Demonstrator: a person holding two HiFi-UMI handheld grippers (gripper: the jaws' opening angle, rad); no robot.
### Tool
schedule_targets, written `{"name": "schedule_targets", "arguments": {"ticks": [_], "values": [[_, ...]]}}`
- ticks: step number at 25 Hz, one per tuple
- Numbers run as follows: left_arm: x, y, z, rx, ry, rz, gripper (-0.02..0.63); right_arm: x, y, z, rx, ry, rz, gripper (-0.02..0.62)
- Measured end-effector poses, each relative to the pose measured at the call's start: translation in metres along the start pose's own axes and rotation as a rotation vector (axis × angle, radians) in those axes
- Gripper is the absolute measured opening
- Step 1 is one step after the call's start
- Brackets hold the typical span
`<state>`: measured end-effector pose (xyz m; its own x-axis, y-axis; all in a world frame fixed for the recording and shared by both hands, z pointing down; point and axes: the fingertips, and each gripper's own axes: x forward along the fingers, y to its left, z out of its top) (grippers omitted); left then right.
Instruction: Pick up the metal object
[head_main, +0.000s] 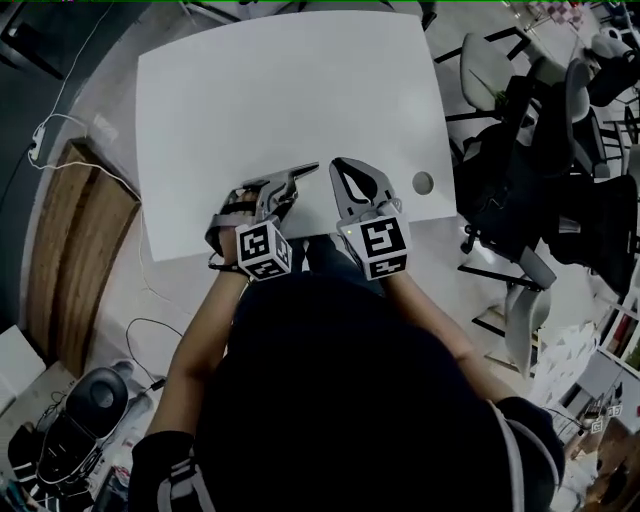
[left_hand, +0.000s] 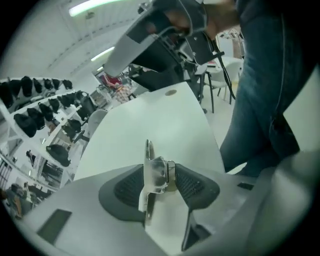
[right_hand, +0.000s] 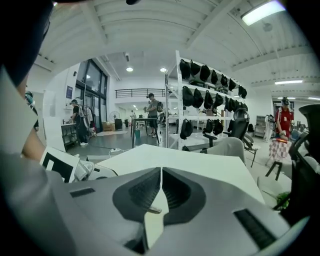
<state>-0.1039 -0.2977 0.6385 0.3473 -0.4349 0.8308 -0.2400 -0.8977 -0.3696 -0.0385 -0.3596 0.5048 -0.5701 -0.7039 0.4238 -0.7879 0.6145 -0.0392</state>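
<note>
Left gripper view: left tool (left_hand: 161, 174) clamps the metal object (left_hand: 151, 175) over the bench (left_hand: 165, 120); right tool (right_hand: 160, 175) sits closed, empty.

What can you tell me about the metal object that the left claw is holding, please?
The metal object is small, silvery and shiny, like polished steel. It shows a thin flat strip standing roughly upright, with a blockier, glinting piece at its middle. The left claw is shut on that middle, pressing it from both sides; the strip sticks out above and below. The white table lies behind it; whether it touches the table cannot be told.
</note>
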Motion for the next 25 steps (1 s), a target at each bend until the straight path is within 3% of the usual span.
{"name": "schedule_targets", "arguments": {"ticks": [6,10,15,20,25], "values": [[0.022,-0.009,-0.007,0.156,0.097,0.003,0.135,-0.01,-0.011,-0.012,0.029,0.013,-0.063,0.028],[0.025,-0.008,-0.004,0.193,0.116,0.024,0.094,-0.016,-0.013,-0.015,0.033,0.015,-0.082,0.028],[0.016,0.007,0.001,0.195,0.113,0.089,0.028,-0.019,-0.014,-0.014,0.027,0.005,-0.082,0.028],[0.009,0.021,-0.005,0.171,0.108,0.104,0.025,-0.017,-0.011,-0.005,0.01,-0.017,-0.075,0.028],[-0.017,0.056,0.013,0.103,0.038,0.218,0.025,-0.016,-0.017,0.011,-0.016,-0.05,-0.078,0.028]]}}
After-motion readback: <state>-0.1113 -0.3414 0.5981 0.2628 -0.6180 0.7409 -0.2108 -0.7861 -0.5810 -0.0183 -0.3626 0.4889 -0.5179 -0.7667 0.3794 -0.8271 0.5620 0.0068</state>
